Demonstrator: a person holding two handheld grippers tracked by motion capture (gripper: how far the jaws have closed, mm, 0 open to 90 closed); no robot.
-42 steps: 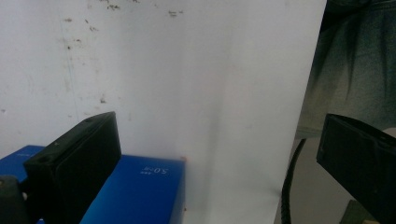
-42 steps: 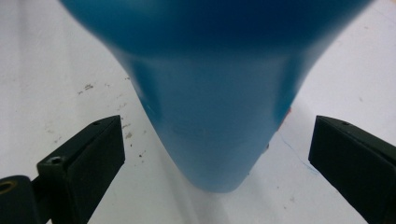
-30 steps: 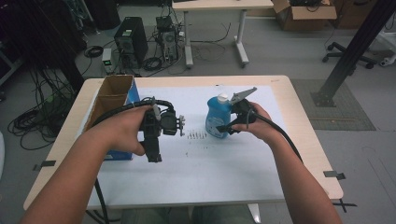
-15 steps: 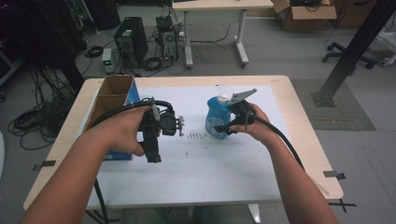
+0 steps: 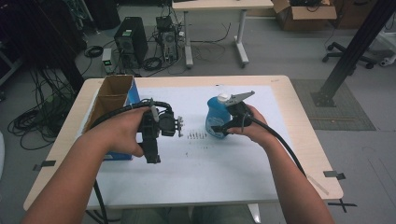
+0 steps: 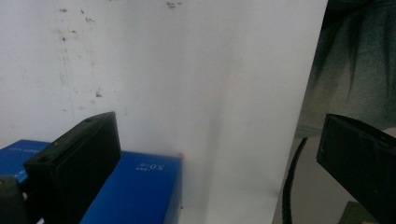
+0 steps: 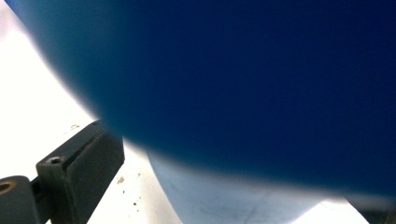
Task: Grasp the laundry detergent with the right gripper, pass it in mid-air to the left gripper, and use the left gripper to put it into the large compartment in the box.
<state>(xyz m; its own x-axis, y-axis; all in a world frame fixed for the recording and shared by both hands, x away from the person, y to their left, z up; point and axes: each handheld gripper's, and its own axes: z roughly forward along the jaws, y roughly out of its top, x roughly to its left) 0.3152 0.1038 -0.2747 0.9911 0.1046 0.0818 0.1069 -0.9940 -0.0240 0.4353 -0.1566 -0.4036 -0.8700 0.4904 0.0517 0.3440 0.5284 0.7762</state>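
A blue squat bottle [image 5: 215,116] with a white cap stands on the white sheet [image 5: 210,163], right of the middle. My right gripper [image 5: 225,127] is at its right side, jaws spread wide. In the right gripper view the bottle [image 7: 243,84] sits blurred and very close between the jaws of my right gripper [image 7: 229,196], and I cannot tell whether they touch it. My left gripper [image 5: 152,154] is held above the sheet at the left, pointing down toward the near edge. Its jaws [image 6: 217,168] are open with nothing between them.
An open cardboard box with a blue side [image 5: 112,98] stands at the table's left, and its blue face [image 6: 135,191] lies beside my left jaw. Small dark specks [image 5: 196,136] mark the sheet between the grippers. The table's near edge [image 5: 187,203] lies below both hands.
My right gripper has slid a little left, closer around the bottle. The left gripper has barely moved.
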